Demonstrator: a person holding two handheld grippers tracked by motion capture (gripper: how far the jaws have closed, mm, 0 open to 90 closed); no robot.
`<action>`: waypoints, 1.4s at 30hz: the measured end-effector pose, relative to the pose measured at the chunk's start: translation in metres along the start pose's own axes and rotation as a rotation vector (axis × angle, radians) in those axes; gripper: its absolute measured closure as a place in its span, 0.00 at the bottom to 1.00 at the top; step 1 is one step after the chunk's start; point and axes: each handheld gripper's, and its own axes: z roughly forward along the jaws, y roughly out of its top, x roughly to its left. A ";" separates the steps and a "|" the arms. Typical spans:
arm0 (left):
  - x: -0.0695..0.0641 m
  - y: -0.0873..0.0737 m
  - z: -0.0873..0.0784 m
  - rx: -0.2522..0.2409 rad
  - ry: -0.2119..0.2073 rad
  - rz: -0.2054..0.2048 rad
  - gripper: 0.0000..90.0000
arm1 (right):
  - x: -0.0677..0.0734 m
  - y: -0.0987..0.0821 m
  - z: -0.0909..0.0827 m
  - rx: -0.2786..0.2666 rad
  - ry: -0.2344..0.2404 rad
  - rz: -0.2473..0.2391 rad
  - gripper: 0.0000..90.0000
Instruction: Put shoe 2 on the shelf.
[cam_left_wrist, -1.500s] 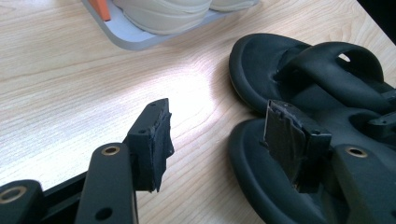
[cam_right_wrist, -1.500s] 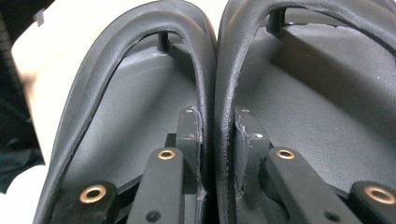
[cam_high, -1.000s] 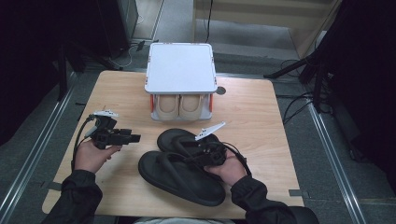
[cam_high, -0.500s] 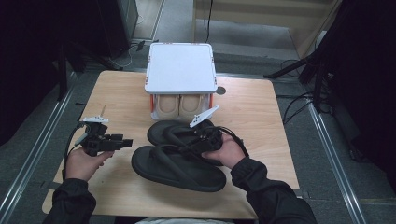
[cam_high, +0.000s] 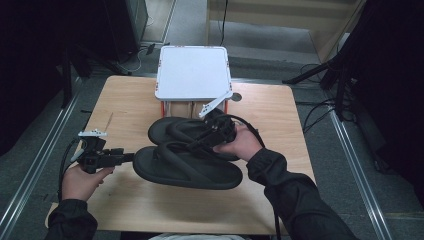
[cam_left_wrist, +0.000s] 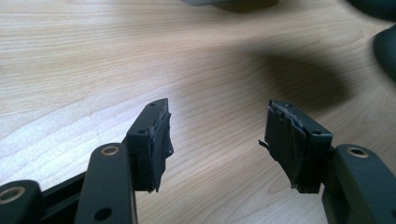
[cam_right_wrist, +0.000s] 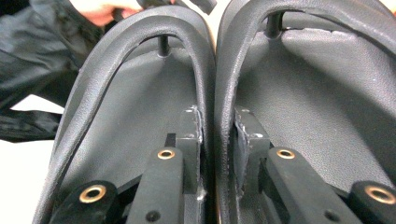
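The right gripper (cam_high: 196, 145) pinches two black sandals (cam_high: 186, 165) together by their straps — soles side by side. The left gripper (cam_left_wrist: 217, 140) hangs over the table (cam_high: 130, 105), jaws spread — nothing between them.

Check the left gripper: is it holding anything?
No, the left gripper has its fingers spread apart over bare table.

No readable text, label, brand, number or sign appears anywhere: none on the black sandals (cam_high: 187, 162), the white box lid (cam_high: 192, 72), or the wooden tabletop (cam_high: 130, 100).
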 end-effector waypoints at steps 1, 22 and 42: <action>0.000 0.000 0.000 0.000 0.000 -0.003 0.45 | 0.000 0.003 -0.003 0.003 0.007 0.000 0.84; 0.001 -0.001 0.001 0.002 -0.008 -0.010 0.45 | 0.002 0.068 -0.054 -0.042 -0.013 -0.025 0.84; -0.001 0.002 0.005 0.007 -0.018 -0.003 0.45 | -0.048 0.097 -0.083 -0.138 -0.258 0.190 0.84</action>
